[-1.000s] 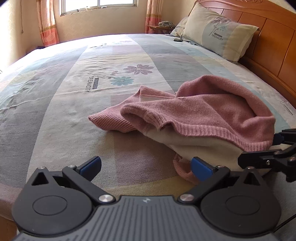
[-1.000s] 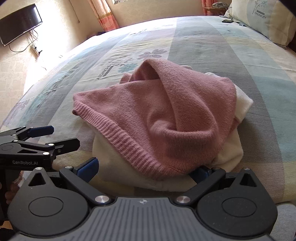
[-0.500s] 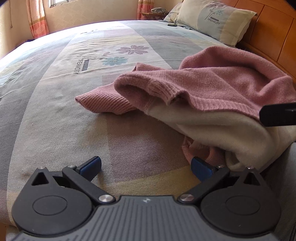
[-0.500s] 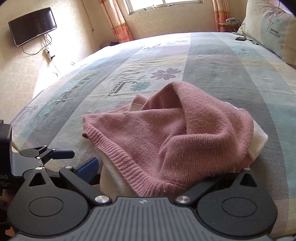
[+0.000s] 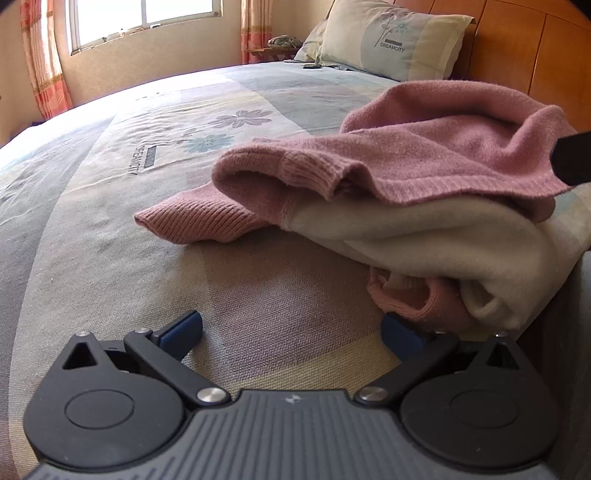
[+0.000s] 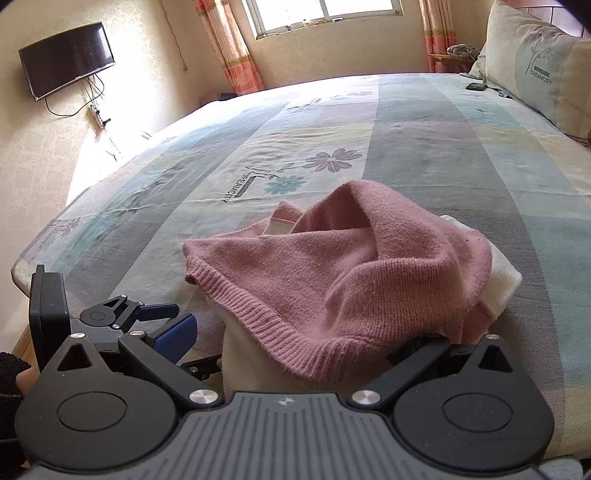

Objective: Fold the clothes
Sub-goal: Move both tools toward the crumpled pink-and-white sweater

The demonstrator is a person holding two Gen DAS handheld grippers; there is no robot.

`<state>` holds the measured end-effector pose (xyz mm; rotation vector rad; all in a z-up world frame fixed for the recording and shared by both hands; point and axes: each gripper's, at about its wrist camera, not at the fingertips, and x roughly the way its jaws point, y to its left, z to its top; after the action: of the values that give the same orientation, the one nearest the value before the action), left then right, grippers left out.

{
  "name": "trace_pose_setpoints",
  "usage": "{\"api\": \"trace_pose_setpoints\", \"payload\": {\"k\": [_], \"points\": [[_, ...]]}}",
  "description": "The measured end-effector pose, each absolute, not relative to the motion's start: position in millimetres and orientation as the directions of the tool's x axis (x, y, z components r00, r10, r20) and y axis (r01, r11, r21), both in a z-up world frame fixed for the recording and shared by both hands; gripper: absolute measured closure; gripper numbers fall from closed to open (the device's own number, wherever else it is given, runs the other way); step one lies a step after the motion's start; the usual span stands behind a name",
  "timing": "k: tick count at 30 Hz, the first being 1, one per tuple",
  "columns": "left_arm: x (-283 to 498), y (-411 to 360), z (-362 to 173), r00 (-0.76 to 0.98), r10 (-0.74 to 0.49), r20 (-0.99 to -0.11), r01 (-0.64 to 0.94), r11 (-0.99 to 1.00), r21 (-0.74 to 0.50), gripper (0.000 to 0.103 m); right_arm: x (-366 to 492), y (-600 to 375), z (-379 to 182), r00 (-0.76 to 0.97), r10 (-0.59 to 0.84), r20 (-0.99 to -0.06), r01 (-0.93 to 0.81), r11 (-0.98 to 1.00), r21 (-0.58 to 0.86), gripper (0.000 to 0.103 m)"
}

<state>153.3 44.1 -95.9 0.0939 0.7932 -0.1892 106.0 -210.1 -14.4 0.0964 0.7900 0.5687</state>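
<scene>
A crumpled pink knit sweater [image 5: 443,147] with a cream inner layer [image 5: 424,236] lies heaped on the bed. One ribbed cuff [image 5: 195,218] sticks out to the left. My left gripper [image 5: 291,330] is open and low over the bedspread, its right finger [image 5: 400,332] against a small pink fold under the heap. My right gripper [image 6: 291,341] is open at the near side of the sweater [image 6: 351,266]. The ribbed hem drapes over the gap and hides the right finger. The left gripper [image 6: 140,314] shows at the lower left of the right wrist view.
The bed [image 6: 424,140] has a striped, flowered bedspread. Pillows [image 5: 395,40] lean on a wooden headboard [image 5: 546,55] at the right. A small dark object [image 6: 475,86] lies near the pillows. A TV [image 6: 66,59] hangs on the left wall. A window [image 6: 325,14] is behind the bed.
The left gripper has dropped lower and come closer to the sweater's near edge. The right gripper has drawn back and tilted up, so more of the bed shows. Both stay open.
</scene>
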Motion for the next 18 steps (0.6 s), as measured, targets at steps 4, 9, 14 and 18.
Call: {"api": "trace_pose_setpoints", "payload": {"k": [4,9,14,18], "points": [[166,42,-86,0.633,-0.11,-0.766,0.186,0.983,0.012,0.001,103,-217,-13,0.552,0.549,-0.628,-0.463,0.828,0.317,0.0],[167,51,-59,0.659,-0.122,-0.742,0.178,0.984,-0.003,0.001,107,-220,-10,0.527,0.592,-0.609,-0.506,0.795,0.334,0.0],[170,57,-33,0.695,-0.135,-0.706,0.182,0.983,-0.009,0.001,130,-230,5,0.555,0.622,-0.553,-0.518,0.778,0.356,0.0],[192,56,-27,0.714,-0.122,-0.689,0.192,0.981,0.025,0.001,159,-234,11,0.572,0.612,-0.546,-0.505,0.787,0.354,0.0]]}}
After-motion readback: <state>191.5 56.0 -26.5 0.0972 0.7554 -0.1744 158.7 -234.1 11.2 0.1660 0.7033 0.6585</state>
